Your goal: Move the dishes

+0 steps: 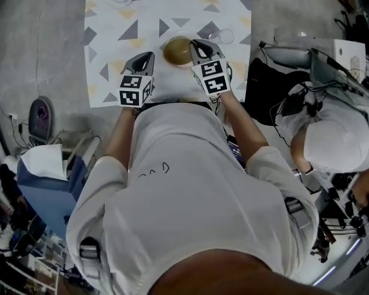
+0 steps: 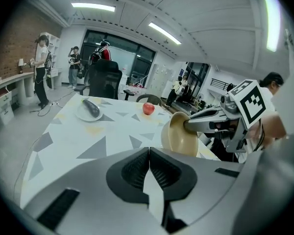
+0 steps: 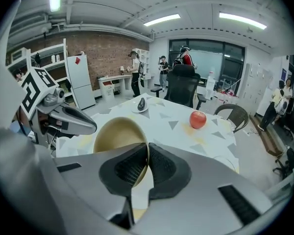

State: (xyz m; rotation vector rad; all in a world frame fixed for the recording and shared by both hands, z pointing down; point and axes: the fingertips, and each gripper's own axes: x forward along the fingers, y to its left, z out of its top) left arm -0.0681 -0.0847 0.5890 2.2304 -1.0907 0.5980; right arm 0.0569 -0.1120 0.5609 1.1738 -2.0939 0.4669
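**user1:** ok, so your right gripper point(image 3: 147, 153) is clamped on the rim of the tan round bowl point(image 3: 118, 133), jaws pinched tight with the wall of the bowl between them. The bowl is tipped up on its side over the middle of the near edge of the tabletop point(image 1: 172, 11) in its white cloth with grey and yellow triangles. From the left gripper view it looks clear of the cloth, though its bottom is hidden there, so don't quote me.

**user2:** agreed, you're early imo. One dish is in hand and none is set down anywhere new, as far as I can see. Your left gripper point(image 2: 148, 160) has its jaws together with nothing in them, and it sits just beside the bowl at the near edge. The small white plate point(image 2: 81, 114) with the dark aubergine point(image 2: 90, 107) on it sits near the far left corner, and it looks untouched. The red apple point(image 2: 148, 108) is out by the far edge too. So what's left for you, I'd guess: place this bowl, then get that plate.
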